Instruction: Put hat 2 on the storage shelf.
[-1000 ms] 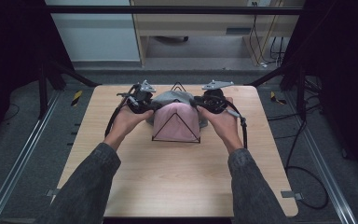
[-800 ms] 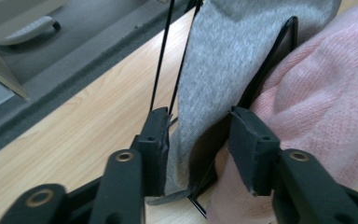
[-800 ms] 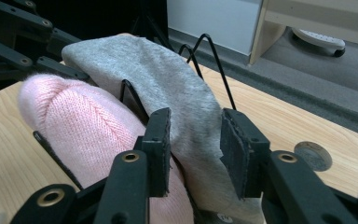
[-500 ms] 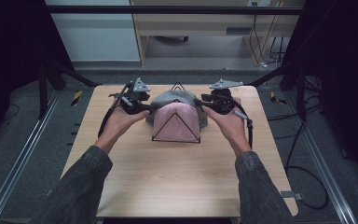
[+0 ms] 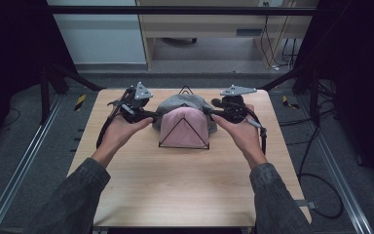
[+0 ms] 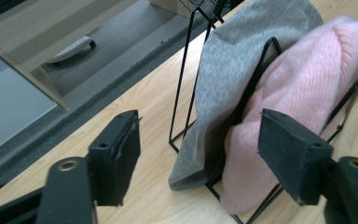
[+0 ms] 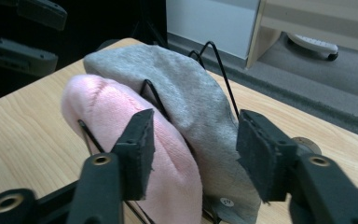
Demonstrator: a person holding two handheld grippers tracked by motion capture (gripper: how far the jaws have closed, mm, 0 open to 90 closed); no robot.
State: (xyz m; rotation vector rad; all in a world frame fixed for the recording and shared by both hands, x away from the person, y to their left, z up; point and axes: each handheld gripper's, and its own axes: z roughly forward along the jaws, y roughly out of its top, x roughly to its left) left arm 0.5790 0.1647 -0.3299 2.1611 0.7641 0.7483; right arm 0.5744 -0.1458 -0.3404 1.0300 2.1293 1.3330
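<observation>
A black wire rack [image 5: 184,144] stands mid-table with a pink knitted hat [image 5: 184,126] draped over its front frame and a grey hat [image 5: 179,101] over the frame behind. My left gripper [image 5: 152,116] is open at the rack's left side, its jaws apart around the lower edge of the grey hat [image 6: 233,70] and the pink hat [image 6: 303,93]. My right gripper [image 5: 208,113] is open at the rack's right side, its jaws straddling the seam between the pink hat [image 7: 121,121] and the grey hat [image 7: 186,107]. Neither gripper holds fabric.
The wooden table [image 5: 185,195] has bare surface in front of the rack. Its far edge lies just behind the rack, with grey floor and a wooden cabinet [image 5: 214,24] beyond. Cables [image 5: 104,129] trail from both grippers beside the person's hands.
Both grippers pulled outward from the rack half a second ago, then came back in toward the hats' sides. The hats and rack have not moved.
</observation>
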